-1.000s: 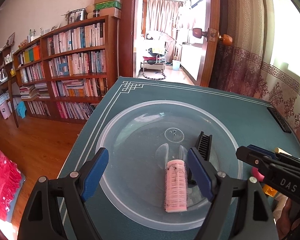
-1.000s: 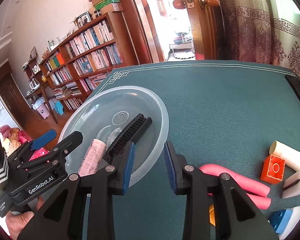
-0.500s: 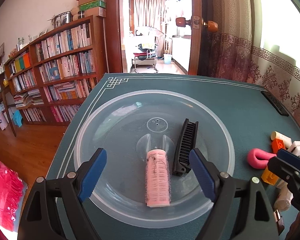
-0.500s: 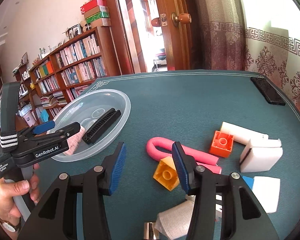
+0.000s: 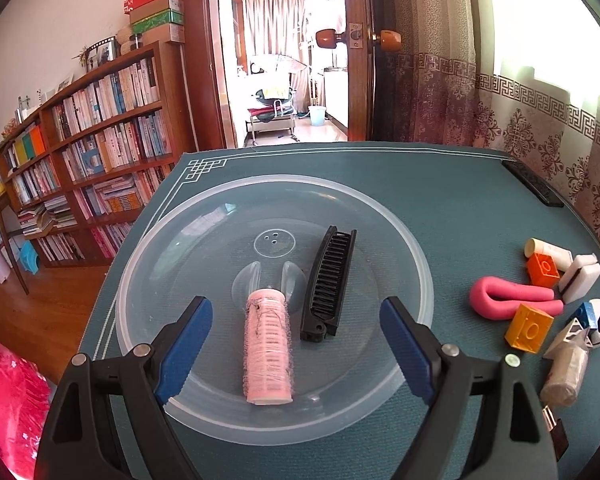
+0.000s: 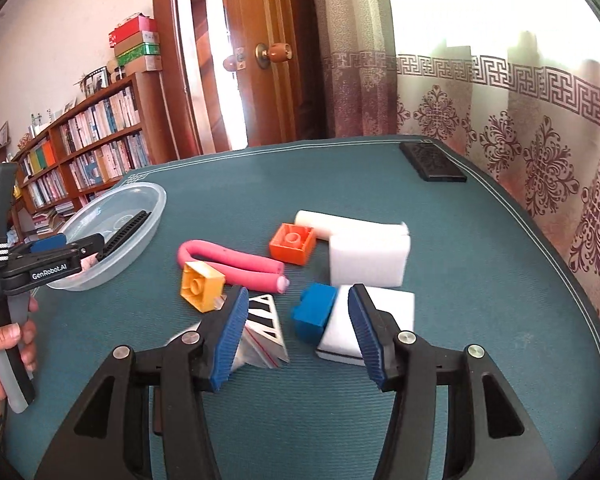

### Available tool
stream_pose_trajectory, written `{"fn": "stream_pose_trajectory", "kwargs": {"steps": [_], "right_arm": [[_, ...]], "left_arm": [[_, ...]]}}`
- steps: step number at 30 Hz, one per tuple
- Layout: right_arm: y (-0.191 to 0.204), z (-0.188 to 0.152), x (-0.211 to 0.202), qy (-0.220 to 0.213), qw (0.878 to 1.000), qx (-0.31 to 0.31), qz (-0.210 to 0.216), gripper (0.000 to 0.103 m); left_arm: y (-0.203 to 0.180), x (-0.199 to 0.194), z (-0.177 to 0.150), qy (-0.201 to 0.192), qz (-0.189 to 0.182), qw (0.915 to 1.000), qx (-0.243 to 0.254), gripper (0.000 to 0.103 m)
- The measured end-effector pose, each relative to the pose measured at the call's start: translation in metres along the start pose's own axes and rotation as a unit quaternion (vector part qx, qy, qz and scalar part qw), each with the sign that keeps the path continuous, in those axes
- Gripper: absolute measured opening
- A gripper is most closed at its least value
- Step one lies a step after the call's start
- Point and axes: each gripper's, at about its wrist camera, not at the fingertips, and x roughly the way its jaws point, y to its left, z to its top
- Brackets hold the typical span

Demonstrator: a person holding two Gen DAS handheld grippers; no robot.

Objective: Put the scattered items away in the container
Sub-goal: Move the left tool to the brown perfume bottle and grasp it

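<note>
Farthest left, the left gripper (image 5: 296, 344) hangs with its jaws spread wide and empty above the near rim of the round clear plastic container (image 5: 416, 256). Two things already lie inside, between and just ahead of its fingers: a pink mesh hair roller (image 5: 267, 344) and, to its right, a black folding comb (image 5: 331, 280).

To the right of the container the rest waits on the green table mat (image 6: 480, 240). Ahead of the right gripper (image 6: 298, 334), whose jaws are parted and hold nothing, lie a yellow toy brick (image 6: 202, 286), a bent pink foam curler (image 6: 236, 266), an orange toy brick (image 6: 293, 243), a white tube (image 6: 324, 222) and a white foam block (image 6: 370, 256). A crumpled foil packet (image 6: 266, 330) lies by its left finger, a blue toy brick (image 6: 314, 312) between the fingers, a white sponge (image 6: 396, 304) behind its right finger.

By my count two items are tidied and eight remain; the blue brick looks the likeliest next pick.
</note>
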Motion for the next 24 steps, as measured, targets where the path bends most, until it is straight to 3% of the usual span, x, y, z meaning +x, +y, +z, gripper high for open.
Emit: {"fn": "stream_pose_trajectory", "kwargs": {"steps": [8,13,24], "right_arm": [[-0.046,-0.012,0.003,0.030,0.998,0.063,-0.004,0.063],[-0.045,-0.012,0.007,0.041,0.997,0.058,0.008,0.063],[-0.043,-0.016,0.013,0.068,0.996,0.054,0.011,0.063]], "left_arm": [[-0.022,-0.011,-0.005,-0.002,-0.019,0.9998,0.011,0.089],[-0.032,-0.019,-0.015,0.011,-0.052,0.9986,-0.001,0.090],[-0.058,-0.033,-0.027,0.020,-0.076,0.9968,0.014,0.098]]}}
